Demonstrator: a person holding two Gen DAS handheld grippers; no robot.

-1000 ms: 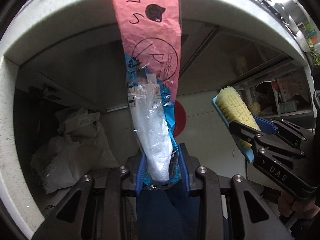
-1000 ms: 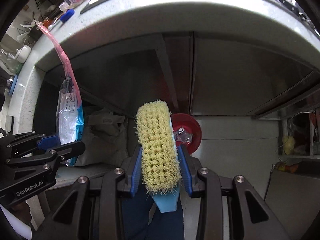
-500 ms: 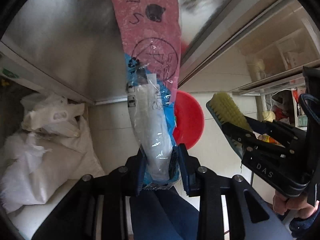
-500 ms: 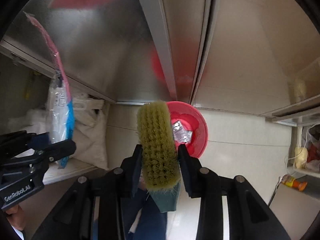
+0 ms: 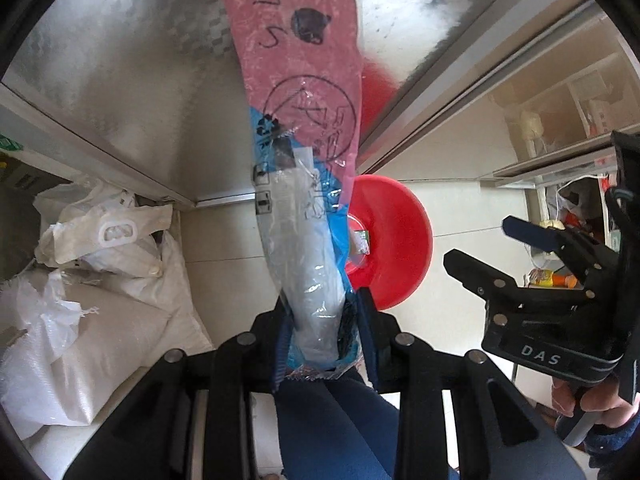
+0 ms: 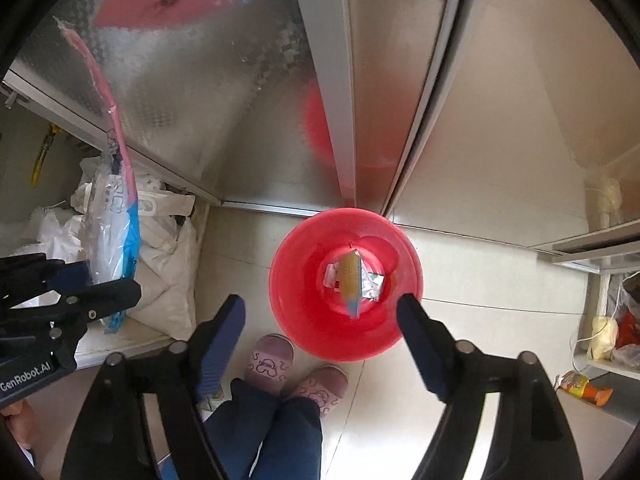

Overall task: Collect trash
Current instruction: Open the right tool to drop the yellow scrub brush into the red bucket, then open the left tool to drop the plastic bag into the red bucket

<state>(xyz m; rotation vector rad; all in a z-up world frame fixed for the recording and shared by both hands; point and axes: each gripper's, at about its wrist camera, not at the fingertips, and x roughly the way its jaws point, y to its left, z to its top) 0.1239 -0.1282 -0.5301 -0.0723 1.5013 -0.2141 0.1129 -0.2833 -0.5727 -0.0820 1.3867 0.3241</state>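
In the left wrist view, the left gripper (image 5: 324, 344) is clamped on a pink-and-blue plastic wrapper (image 5: 304, 184) that stands up before the red bin (image 5: 394, 248); to drop it cleanly, I judge it should be carried right over the bin's mouth before letting go. In the right wrist view, the right gripper (image 6: 320, 312) has just been opening, its jaws wide and empty, and the scrub brush (image 6: 350, 280) lies inside the bin among foil scraps.
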